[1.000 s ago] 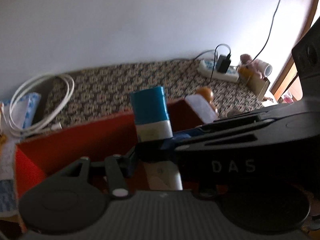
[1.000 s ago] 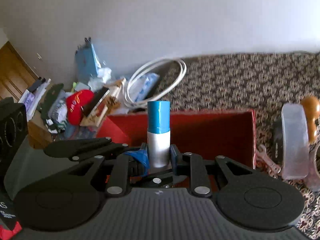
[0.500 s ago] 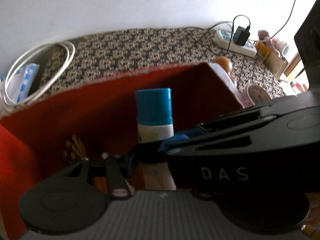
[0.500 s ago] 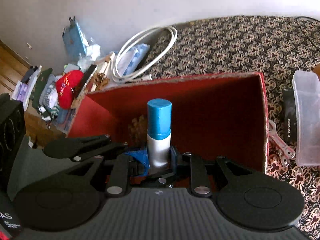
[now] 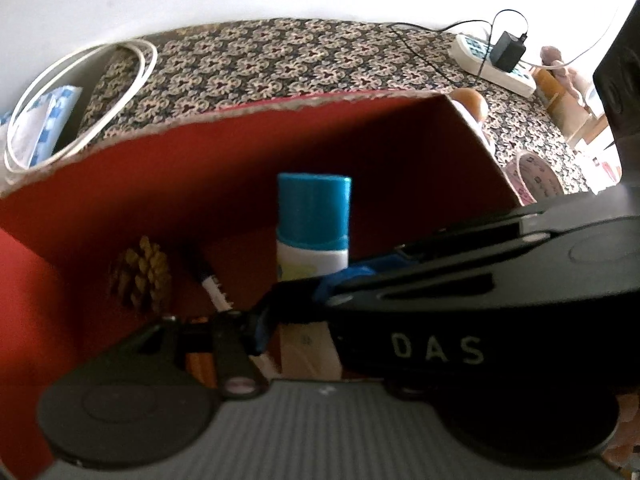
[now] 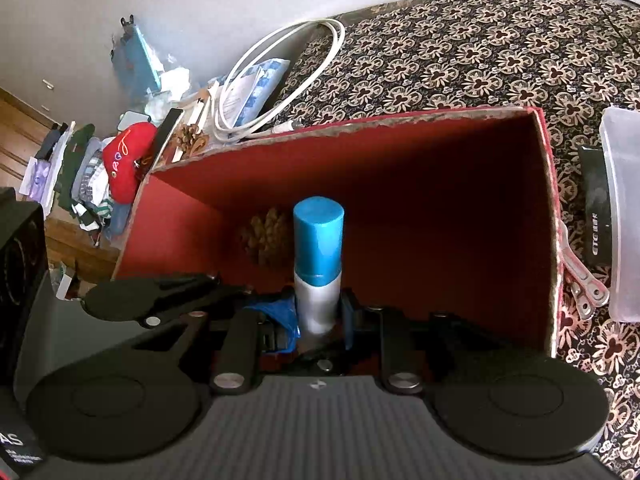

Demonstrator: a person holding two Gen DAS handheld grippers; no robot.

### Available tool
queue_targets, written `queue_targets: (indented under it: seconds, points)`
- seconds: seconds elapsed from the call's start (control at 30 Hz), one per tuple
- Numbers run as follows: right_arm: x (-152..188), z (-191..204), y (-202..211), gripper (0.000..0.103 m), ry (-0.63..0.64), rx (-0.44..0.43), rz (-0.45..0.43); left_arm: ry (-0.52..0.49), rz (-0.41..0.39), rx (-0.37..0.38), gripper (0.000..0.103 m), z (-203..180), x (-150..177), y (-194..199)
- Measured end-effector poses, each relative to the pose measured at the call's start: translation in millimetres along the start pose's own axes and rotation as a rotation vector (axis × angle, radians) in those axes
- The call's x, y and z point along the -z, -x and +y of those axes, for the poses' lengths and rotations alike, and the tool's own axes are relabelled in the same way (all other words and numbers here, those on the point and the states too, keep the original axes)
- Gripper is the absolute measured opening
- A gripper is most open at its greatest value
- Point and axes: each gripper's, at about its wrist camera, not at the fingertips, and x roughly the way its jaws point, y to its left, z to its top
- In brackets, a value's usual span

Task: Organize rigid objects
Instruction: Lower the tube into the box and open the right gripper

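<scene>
A white bottle with a blue cap [image 6: 318, 264] stands upright between the fingers of my right gripper [image 6: 318, 312], which is shut on it. It hangs inside the open red box [image 6: 400, 152]. The same bottle shows in the left wrist view [image 5: 313, 224], with the right gripper's body crossing in front. My left gripper [image 5: 280, 320] is beside the bottle; its right finger is hidden, so its state is unclear. A pine cone [image 6: 268, 236] lies on the box floor, and it shows in the left wrist view [image 5: 140, 276] next to a pen [image 5: 212, 284].
The box stands on a patterned cloth [image 6: 480, 48]. A white cable coil [image 6: 280, 76] and a clutter pile with a red plush [image 6: 124, 164] lie left. A clear plastic container [image 6: 622, 216], a black remote [image 6: 596, 216] and a metal tool [image 6: 580, 280] lie right. A power strip [image 5: 492, 64] is far right.
Both grippers have tilted down and moved forward over the box. The bottle has gone from above the near wall to deep inside the box, and the pine cone and pen have come into view.
</scene>
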Motion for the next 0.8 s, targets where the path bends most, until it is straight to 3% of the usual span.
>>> queue_targets:
  seconds: [0.3,0.5,0.8]
  points:
    - [-5.7,-1.6,-8.1,0.006,0.0,-0.017,0.027,0.053,0.027,-0.02,0.043,5.0,-2.2,-3.1]
    - [-4.5,2.0,-13.3,0.008,0.029,0.011,0.0,0.079,0.035,-0.016,0.04,7.8,-1.8,-4.1]
    - [-4.6,0.9,-8.5,0.008,0.033,0.042,-0.078,0.089,0.005,-0.017,0.048,9.1,-1.3,-0.8]
